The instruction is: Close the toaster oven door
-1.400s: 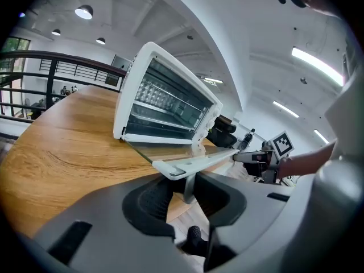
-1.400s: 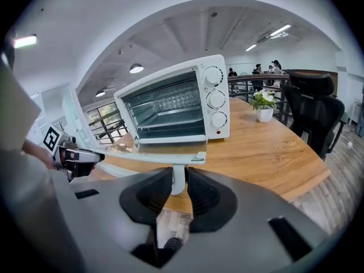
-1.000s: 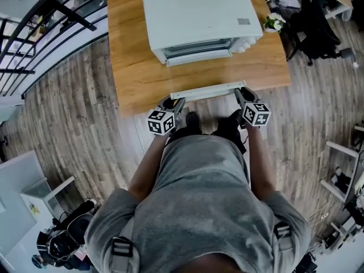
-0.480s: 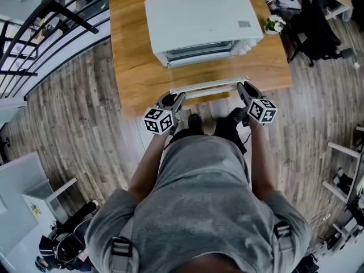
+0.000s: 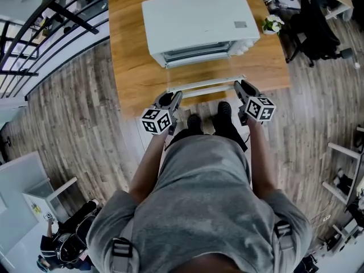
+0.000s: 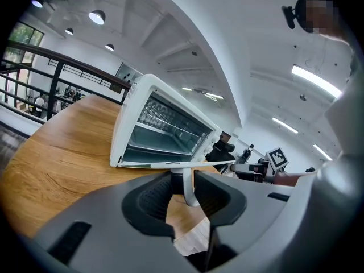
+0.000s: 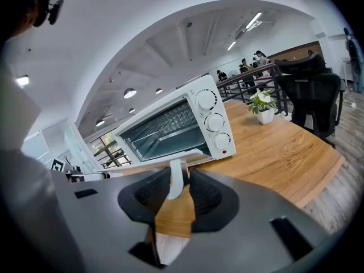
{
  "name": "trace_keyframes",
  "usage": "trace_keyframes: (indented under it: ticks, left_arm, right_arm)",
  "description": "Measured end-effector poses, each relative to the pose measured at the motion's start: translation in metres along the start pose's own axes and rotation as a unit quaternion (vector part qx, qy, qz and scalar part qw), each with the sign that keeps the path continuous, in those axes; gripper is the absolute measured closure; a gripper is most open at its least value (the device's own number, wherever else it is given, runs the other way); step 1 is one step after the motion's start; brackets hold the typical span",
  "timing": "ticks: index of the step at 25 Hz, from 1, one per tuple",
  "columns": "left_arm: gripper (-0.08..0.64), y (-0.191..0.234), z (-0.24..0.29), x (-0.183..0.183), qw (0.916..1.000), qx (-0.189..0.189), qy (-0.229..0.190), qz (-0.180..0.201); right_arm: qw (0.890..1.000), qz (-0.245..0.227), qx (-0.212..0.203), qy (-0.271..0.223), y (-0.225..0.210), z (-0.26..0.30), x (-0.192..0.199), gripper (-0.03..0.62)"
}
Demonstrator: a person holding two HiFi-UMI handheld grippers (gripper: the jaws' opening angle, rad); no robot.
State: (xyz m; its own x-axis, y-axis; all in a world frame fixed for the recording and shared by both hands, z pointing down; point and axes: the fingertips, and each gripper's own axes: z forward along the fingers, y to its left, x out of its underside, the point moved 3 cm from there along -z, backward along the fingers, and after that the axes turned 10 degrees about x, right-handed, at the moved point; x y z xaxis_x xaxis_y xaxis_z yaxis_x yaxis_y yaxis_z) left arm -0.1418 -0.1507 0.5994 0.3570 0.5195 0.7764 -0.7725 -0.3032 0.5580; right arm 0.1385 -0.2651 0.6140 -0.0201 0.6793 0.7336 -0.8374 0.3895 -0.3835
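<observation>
A white toaster oven (image 5: 196,21) stands on a wooden table (image 5: 133,67), and its door (image 5: 207,86) hangs open, about level, with the handle toward me. My left gripper (image 5: 176,97) is at the handle's left end and my right gripper (image 5: 240,87) at its right end. In the left gripper view the white handle post (image 6: 189,187) sits between the pads of the left gripper (image 6: 183,189). The right gripper view shows the other post (image 7: 176,181) between the right gripper's (image 7: 177,189) pads, whose jaws have just been opening slightly. The oven cavity (image 7: 165,131) is open.
A small potted plant (image 5: 272,23) stands on the table right of the oven, beside its knobs (image 7: 213,121). A black office chair (image 5: 318,21) is past the table's right edge. A dark railing (image 5: 45,21) runs along the left. My feet are on the wood floor (image 5: 74,124).
Both grippers have risen together with the door's front edge. The handle now lies a little nearer the oven in the head view.
</observation>
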Motion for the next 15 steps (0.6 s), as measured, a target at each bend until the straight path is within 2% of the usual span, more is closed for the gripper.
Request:
trace_keyframes:
  ticks: [5,10,15]
  left_arm:
    - [0.426,0.0,-0.001,-0.009,1.0,-0.001,-0.006,-0.002]
    - [0.426,0.0,-0.001,-0.02,1.0,0.002,-0.007,-0.003]
    - [0.416,0.002,0.003,-0.032,0.9997,0.02,-0.015,-0.001]
  right_arm:
    - [1.0,0.008,-0.005,-0.003,0.004,0.0,-0.009,0.476]
    - [0.999,0.041,-0.011,-0.01,0.006,0.001,-0.018,0.476]
    - [0.997,0.067,-0.013,-0.029,0.007,0.003,-0.029,0.472]
